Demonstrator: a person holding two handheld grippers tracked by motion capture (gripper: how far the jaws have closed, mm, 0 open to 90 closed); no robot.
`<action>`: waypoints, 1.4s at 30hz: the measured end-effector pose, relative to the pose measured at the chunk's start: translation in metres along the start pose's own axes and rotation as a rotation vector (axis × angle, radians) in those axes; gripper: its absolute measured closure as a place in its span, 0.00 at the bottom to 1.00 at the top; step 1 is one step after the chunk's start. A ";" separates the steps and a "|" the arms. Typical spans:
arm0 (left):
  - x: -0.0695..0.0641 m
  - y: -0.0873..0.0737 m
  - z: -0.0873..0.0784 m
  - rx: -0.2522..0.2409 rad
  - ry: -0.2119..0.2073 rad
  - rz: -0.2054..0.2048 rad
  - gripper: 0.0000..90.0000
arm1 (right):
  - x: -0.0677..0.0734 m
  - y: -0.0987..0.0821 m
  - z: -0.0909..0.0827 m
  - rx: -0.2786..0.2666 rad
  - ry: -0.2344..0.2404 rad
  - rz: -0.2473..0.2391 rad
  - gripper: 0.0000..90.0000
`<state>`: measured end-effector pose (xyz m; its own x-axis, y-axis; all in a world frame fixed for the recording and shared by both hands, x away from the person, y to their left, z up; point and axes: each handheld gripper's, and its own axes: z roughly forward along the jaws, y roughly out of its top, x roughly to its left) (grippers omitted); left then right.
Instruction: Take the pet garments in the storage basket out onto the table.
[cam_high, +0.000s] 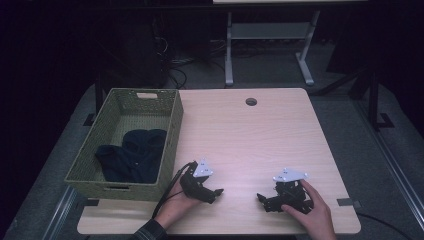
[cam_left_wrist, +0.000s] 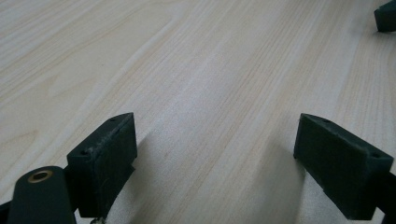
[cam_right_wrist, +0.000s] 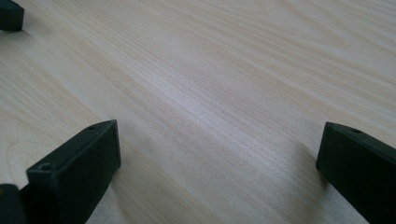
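Two hand-held grippers rest on the tabletop (cam_high: 260, 130). The left hand-held gripper (cam_high: 218, 192) and the right hand-held gripper (cam_high: 260, 196) both have jaws wide apart with nothing between. One basket (cam_high: 172, 130) at the left holds one dark cloth (cam_high: 132, 155).

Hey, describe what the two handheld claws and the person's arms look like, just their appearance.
Both claws are black. The left claw carries a grey three-cornered plate on top and trails a black cable; the right claw has a like grey plate. In the gripper views each shows two blocky black jaws with small screw holes. A dark striped sleeve covers the left forearm; the right hand is bare.
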<state>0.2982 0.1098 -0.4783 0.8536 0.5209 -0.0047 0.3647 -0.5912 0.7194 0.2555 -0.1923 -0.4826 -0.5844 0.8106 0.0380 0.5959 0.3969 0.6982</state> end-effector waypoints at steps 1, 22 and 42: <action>0.000 0.000 0.000 -0.001 0.000 -0.001 0.14 | 0.000 0.000 0.000 0.000 0.000 0.000 0.00; 0.001 0.009 -0.001 0.038 0.004 -0.036 0.15 | 0.000 0.000 0.000 0.000 0.001 -0.002 0.00; 0.004 0.021 -0.011 0.020 -0.010 -0.045 0.15 | 0.000 0.000 0.000 0.000 0.001 -0.001 0.00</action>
<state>0.3051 0.1058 -0.4558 0.8399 0.5410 -0.0439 0.4102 -0.5797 0.7040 0.2558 -0.1924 -0.4826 -0.5856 0.8097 0.0384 0.5952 0.3974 0.6984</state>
